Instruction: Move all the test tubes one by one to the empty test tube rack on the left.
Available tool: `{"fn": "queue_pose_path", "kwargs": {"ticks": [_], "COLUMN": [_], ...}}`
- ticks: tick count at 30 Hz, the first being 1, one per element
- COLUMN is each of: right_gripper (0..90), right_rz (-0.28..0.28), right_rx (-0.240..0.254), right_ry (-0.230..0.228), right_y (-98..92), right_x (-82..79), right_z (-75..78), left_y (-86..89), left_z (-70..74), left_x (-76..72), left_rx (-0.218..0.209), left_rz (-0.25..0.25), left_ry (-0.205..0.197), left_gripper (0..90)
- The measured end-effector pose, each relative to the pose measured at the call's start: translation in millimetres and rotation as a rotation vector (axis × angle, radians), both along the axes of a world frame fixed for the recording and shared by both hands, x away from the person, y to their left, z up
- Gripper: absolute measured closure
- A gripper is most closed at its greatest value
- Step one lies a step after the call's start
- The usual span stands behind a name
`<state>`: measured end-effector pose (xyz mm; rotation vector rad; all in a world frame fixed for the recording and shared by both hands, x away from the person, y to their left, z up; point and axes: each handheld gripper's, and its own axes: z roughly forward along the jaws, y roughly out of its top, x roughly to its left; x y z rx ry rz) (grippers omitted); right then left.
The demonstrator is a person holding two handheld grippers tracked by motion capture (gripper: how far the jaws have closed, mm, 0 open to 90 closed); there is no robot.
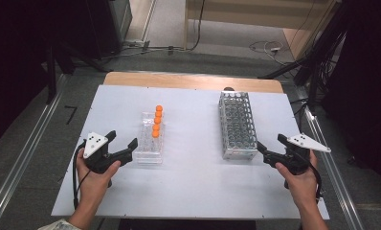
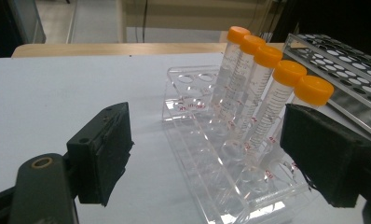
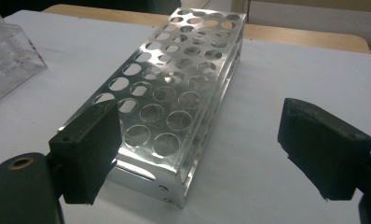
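White table [image 1: 193,187] with five orange-capped tubes [image 2: 258,100], one clear rack [image 1: 149,139], one metal rack [image 1: 237,125], both jaws released.

White table [image 1: 193,187] — clear tube rack [image 1: 150,143], metal rack [image 1: 237,125]

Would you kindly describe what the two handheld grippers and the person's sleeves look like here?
Both the left gripper and the right gripper are matte black with two blocky, flat-padded jaws. Each carries a light grey three-cornered plate dotted with small dark marks, and a black cable trails from each. A pale sleeve cuff shows at the left wrist.
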<state>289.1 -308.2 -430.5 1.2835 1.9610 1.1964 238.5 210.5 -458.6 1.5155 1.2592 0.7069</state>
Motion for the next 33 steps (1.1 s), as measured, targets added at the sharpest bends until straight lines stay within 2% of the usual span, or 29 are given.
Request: {"fn": "queue_pose_path", "kwargs": {"ticks": [11,20,26,31,33], "right_gripper": [12.3,12.3,12.3,12.3,12.3], "right_rz": [-0.038,-0.111,-0.176,-0.226,-0.245], "right_rx": [-0.002,-0.005,-0.029,-0.052,-0.045], "right_ry": [0.004,0.011,0.032,0.053,0.077], "right_y": [-15.5,-39.7,-57.9,-66.9,-70.4], "right_x": [-7.2,-16.1,-20.9,-23.3,-23.4], "right_z": [-3.7,-8.5,-17.6,-25.0,-29.0], "left_y": [6.0,16.5,23.6,31.3,34.4], "left_z": [-1.8,-5.6,-11.0,-19.0,-21.7], "left_x": [-8.1,-14.3,-18.8,-18.5,-17.8], "left_rx": [0.012,0.027,0.065,0.097,0.102], "left_rz": [0.006,0.032,0.065,0.103,0.119], "left_ry": [0.0,0.016,0.04,0.086,0.102], "left_gripper": [17.6,17.5,17.5,17.5,17.5]}}
